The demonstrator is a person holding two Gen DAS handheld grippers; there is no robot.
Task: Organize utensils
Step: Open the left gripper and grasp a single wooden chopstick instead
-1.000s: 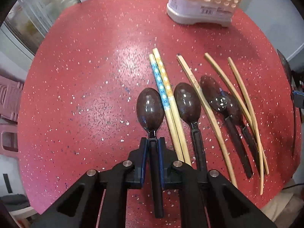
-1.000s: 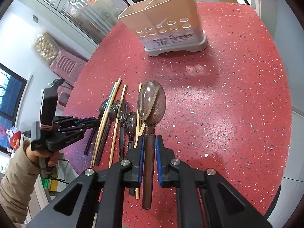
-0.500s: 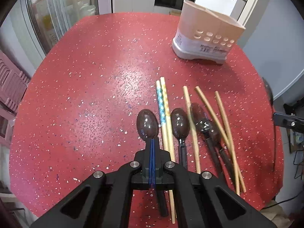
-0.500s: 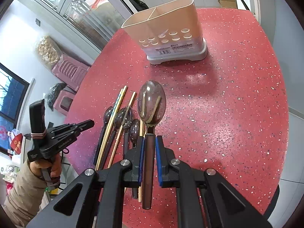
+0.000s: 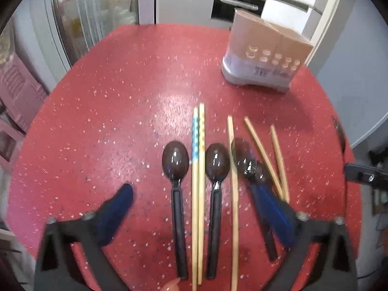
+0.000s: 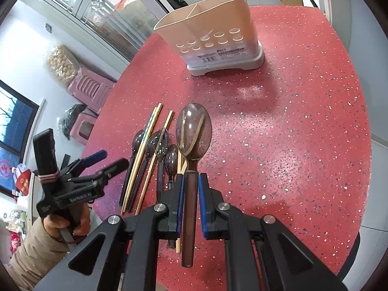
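Left gripper (image 5: 191, 196): jaws just opened, spread wide above spoons (image 5: 175, 161) and chopsticks (image 5: 198, 194) on red worktop (image 5: 109, 111). Right gripper (image 6: 190, 181): pinching brown spoon (image 6: 193, 131). Holder (image 6: 213, 36) beyond.

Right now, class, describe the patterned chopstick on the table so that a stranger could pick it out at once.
Start at the red speckled table, near the beige utensil holder. Among the row of spoons and chopsticks, find the touching pair between the two leftmost dark spoons. The patterned chopstick is its left one, the only one printed blue and white.
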